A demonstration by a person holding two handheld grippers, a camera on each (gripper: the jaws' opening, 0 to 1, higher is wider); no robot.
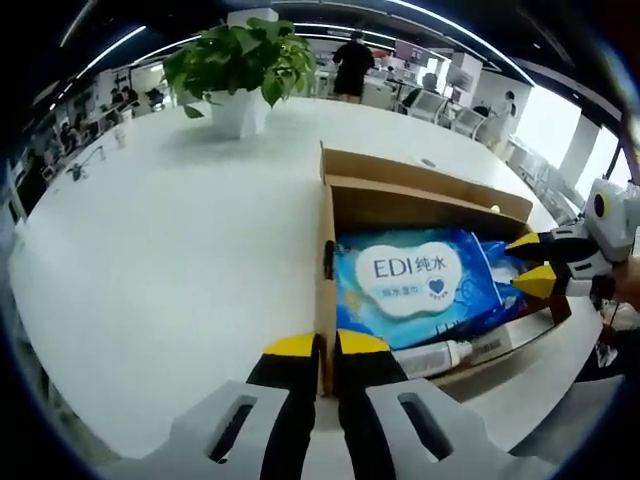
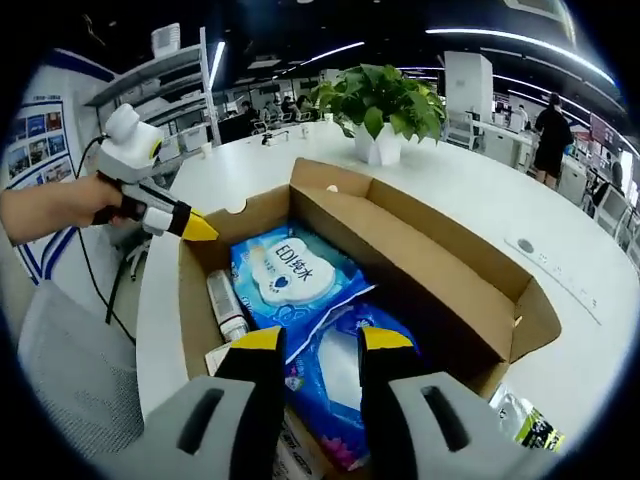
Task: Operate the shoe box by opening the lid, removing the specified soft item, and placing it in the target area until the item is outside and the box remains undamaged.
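Already open box on bench; wipes pack inside, just ahead of right hand-held gripper, jaws apart. Left hand-held gripper clamped on box wall.

— Where did your left gripper view sit?

— I had it low at one side wall of the shoe box, close in, looking across the open top toward the potted plant and the far end of the white table. The right gripper came in from the right edge.

— And the right gripper view?

— I held it above the opposite side, angled down into the shoe box, very near. The potted plant stood behind; the left gripper entered from the left.

— Shared ground?

— The box interior with the blue wipes pack, plus the plant and table.
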